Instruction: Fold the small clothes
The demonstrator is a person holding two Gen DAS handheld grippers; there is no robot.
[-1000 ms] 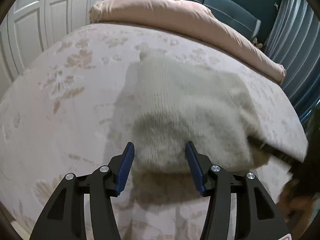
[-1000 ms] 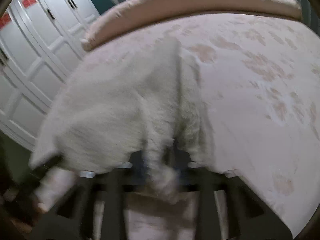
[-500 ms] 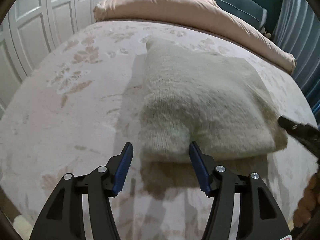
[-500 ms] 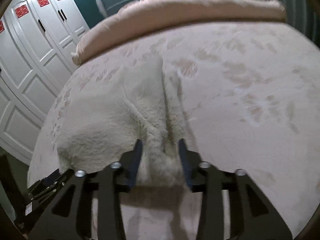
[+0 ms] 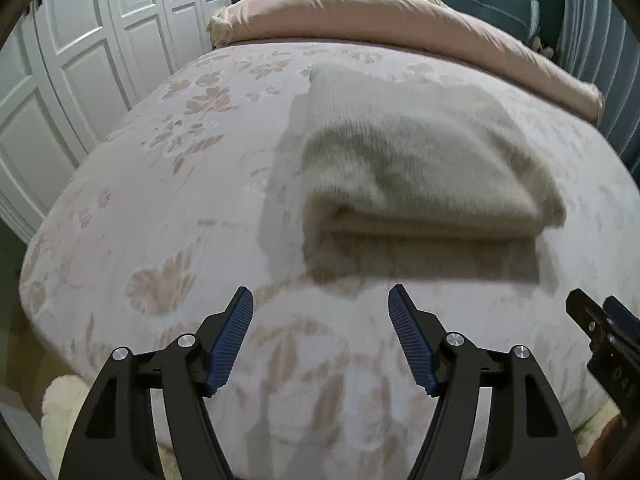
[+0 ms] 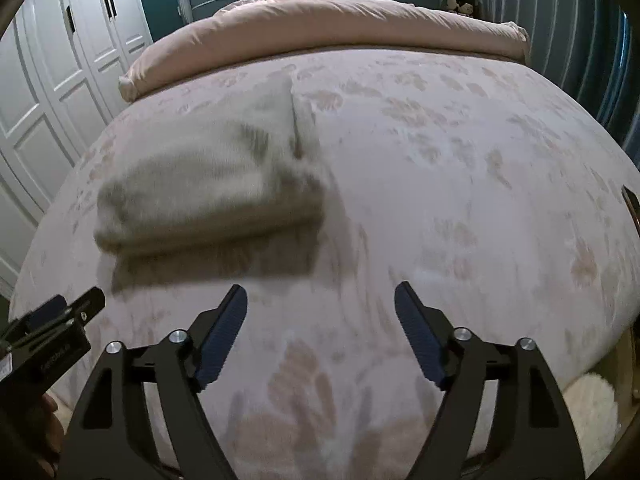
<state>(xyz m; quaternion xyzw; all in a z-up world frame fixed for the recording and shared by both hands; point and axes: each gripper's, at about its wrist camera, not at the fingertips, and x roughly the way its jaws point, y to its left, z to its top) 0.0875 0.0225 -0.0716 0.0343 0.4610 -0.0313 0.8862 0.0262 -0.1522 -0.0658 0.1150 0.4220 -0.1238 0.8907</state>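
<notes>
Our left gripper (image 5: 320, 336) is opening, nothing between its jaws; the folded sweater (image 5: 416, 168) lies on the bed (image 5: 160, 208) ahead, slightly right, long axis crosswise. Our right gripper (image 6: 320, 338), also opening and empty, has it ahead-left.

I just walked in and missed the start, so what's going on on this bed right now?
A person is folding small clothes with a handheld gripper in each hand. A cream knit garment lies folded on the floral bedspread, with a pink duvet rolled up at the far end. The left gripper and right gripper are both short of the garment, jaws opening with nothing between them. The fold looks done.
</notes>
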